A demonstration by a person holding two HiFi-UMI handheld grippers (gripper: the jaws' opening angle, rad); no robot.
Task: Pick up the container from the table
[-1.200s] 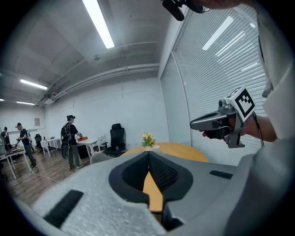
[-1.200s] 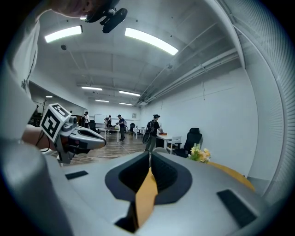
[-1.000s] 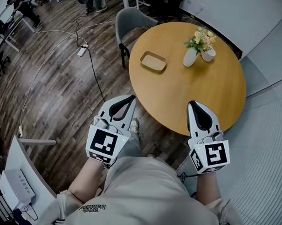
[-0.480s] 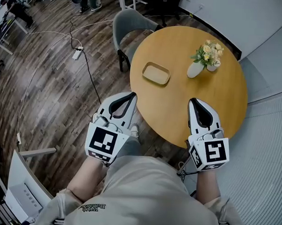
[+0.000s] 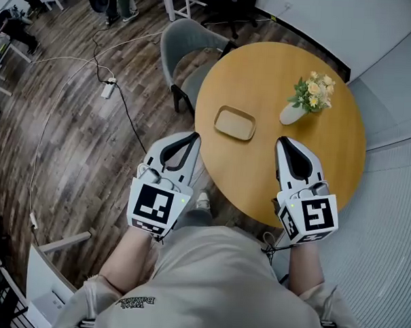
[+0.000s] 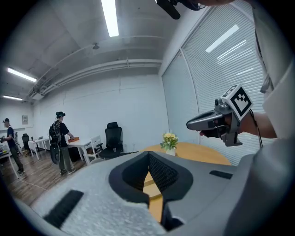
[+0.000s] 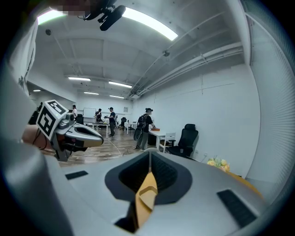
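Note:
The container (image 5: 235, 123) is a shallow tan tray lying on the round wooden table (image 5: 328, 165), left of its middle. My left gripper (image 5: 194, 135) hangs shut over the table's near-left edge, short of the container and a little to its left. On the other side, my right gripper (image 5: 282, 139) is shut above the table's near part, to the right of the container. Neither holds anything. In the right gripper view the container (image 7: 145, 191) shows through the opening behind the meeting jaws of the right gripper (image 7: 150, 154). The left gripper (image 6: 148, 154) points across the tabletop.
A white vase of yellow flowers (image 5: 305, 102) stands on the table, right of the container. A grey chair (image 5: 190, 47) is tucked in at the table's far left. A power strip (image 5: 108, 88) and cables lie on the wood floor. People stand at desks far off.
The table and container have come closer to me and sit lower in the head view. Both grippers keep the same shut pose in front of my body.

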